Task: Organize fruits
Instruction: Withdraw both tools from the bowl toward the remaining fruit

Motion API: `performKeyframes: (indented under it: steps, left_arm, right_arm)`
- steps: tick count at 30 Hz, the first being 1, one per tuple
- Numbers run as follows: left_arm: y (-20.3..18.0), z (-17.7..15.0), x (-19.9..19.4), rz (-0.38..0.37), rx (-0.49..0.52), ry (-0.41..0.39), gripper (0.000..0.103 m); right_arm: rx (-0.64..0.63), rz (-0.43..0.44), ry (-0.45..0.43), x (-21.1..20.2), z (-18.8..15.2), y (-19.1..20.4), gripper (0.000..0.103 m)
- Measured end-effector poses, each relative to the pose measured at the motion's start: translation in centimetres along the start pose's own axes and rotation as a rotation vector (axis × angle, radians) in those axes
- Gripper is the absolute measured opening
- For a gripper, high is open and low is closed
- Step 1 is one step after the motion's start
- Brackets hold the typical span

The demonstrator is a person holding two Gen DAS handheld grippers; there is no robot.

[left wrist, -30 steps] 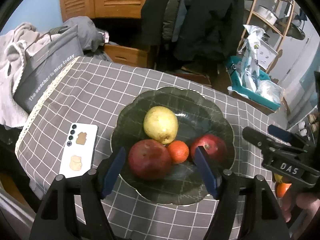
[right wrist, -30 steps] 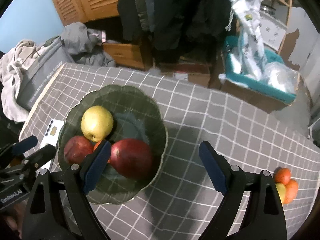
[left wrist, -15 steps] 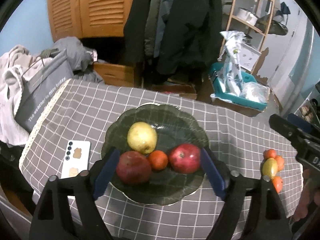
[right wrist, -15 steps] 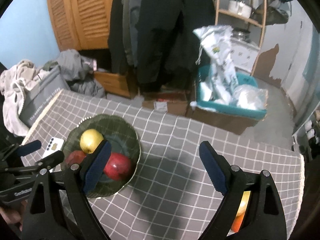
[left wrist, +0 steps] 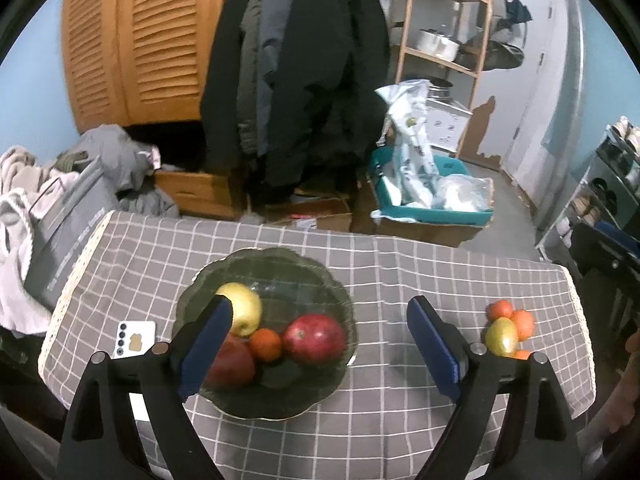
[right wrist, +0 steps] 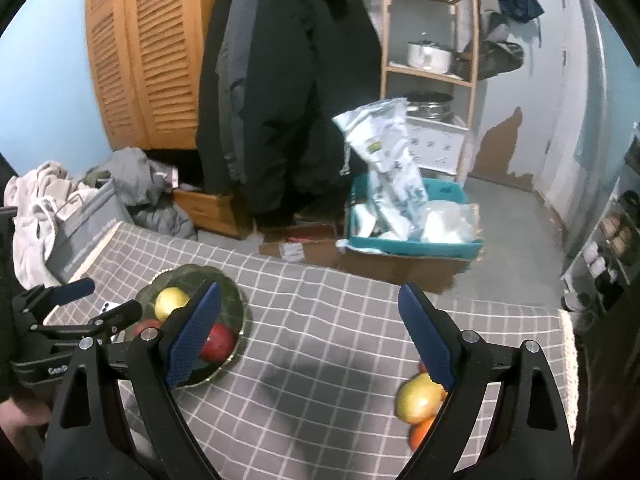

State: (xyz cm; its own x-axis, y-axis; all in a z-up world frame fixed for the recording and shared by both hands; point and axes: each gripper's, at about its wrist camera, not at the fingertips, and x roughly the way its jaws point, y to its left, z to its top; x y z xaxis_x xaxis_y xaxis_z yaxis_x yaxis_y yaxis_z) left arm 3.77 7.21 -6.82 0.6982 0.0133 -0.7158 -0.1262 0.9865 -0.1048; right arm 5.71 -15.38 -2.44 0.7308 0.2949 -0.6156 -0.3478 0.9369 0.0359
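My left gripper (left wrist: 320,334) hangs above the dark green plate (left wrist: 332,280), which carries a yellow apple (left wrist: 244,308), a tangerine (left wrist: 267,344) and two red apples (left wrist: 316,338). Its jaws have just been opening and stand wide, holding nothing. My right gripper (right wrist: 308,336), also spread and empty, hangs over the checked tablecloth (right wrist: 320,360) between the plate and a loose fruit pile (right wrist: 420,398). Only the left view shows the white phone (left wrist: 134,338) clearly.

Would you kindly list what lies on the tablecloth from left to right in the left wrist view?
Phone → dark plate holding fruit → bare stretch of checked tablecloth → small pile of loose fruit near the right edge.
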Motion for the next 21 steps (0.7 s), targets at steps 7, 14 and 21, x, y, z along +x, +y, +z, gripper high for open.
performKeyframes:
  steps: [7,14,21]
  left_arm:
    - [-2.8,0.5,-1.0,-0.041,0.047,-0.030,0.100]
    - [-5.7,0.9,-1.6,-0.091,0.094,-0.050,0.102]
    - [-9.0,0.9,-1.1,-0.127,0.143,-0.033,0.102]
  right_arm:
    - [0.034,-0.058,-0.052,-3.3,-0.8,-3.3,0.089]
    - [0.101,-0.123,-0.070,-4.9,-1.9,-7.4,0.090]
    - [0.144,-0.170,-0.056,-5.5,-3.3,-10.4,0.090]
